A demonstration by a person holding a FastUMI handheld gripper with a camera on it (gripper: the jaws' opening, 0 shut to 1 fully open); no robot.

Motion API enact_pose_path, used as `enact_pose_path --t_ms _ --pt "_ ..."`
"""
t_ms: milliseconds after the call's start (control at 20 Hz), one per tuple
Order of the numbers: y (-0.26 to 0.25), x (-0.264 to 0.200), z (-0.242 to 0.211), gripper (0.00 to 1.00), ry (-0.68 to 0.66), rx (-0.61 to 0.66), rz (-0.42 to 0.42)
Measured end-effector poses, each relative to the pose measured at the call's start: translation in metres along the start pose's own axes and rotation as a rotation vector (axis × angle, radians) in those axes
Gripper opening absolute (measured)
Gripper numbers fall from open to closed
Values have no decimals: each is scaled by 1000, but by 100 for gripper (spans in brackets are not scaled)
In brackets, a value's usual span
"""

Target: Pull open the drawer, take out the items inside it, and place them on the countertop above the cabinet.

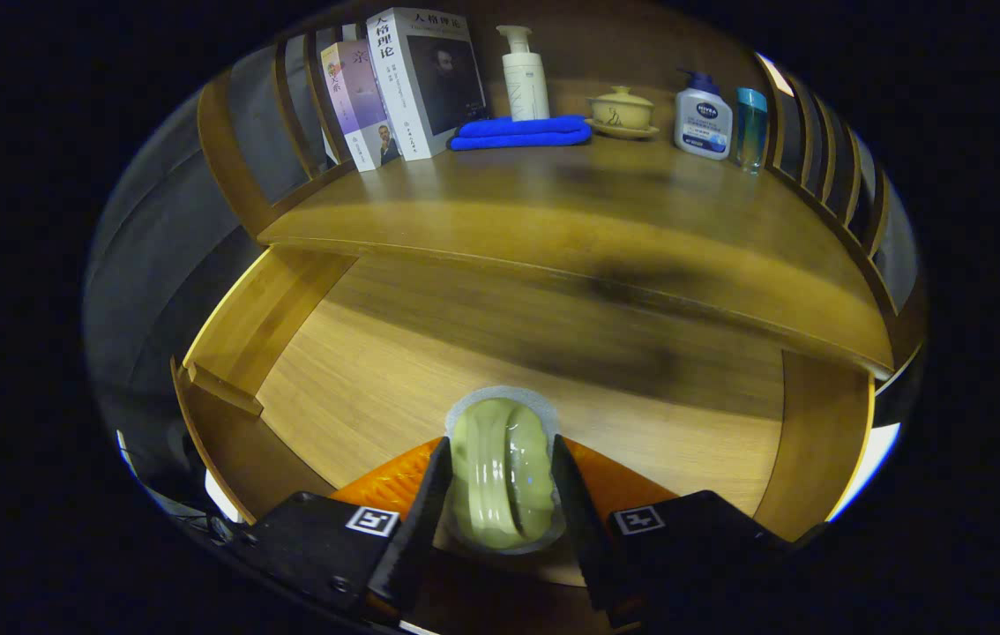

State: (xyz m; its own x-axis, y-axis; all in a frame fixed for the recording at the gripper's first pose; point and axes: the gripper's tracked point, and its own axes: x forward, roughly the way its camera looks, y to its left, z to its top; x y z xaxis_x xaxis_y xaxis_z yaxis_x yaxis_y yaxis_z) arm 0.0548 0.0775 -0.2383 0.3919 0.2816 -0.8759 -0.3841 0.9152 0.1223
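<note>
jaws clamped around a load

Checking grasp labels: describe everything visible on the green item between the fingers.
The green item is a pale green, glossy, rounded, ridged piece sealed in a clear plastic wrapper with a whitish rim. It stands on edge between the fingers of the gripper, which press on both of its sides. It sits over the open drawer, whose wooden floor shows beyond it, below the countertop. What exactly it is cannot be told.

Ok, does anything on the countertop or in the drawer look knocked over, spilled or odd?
Nothing stands out. The books, blue cloth, bottles and lidded cup sit upright on the countertop. The gripper holds a wrapped green item over the drawer.
</note>
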Motion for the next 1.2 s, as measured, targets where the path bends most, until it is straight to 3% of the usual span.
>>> enact_pose_path --t_ms 300,600,1200 --pt "1 0 1 23 -30 5 15" --pt "10 -20 12 23 -124 -99 15" --pt "23 -74 46 23 -264 -103 45"
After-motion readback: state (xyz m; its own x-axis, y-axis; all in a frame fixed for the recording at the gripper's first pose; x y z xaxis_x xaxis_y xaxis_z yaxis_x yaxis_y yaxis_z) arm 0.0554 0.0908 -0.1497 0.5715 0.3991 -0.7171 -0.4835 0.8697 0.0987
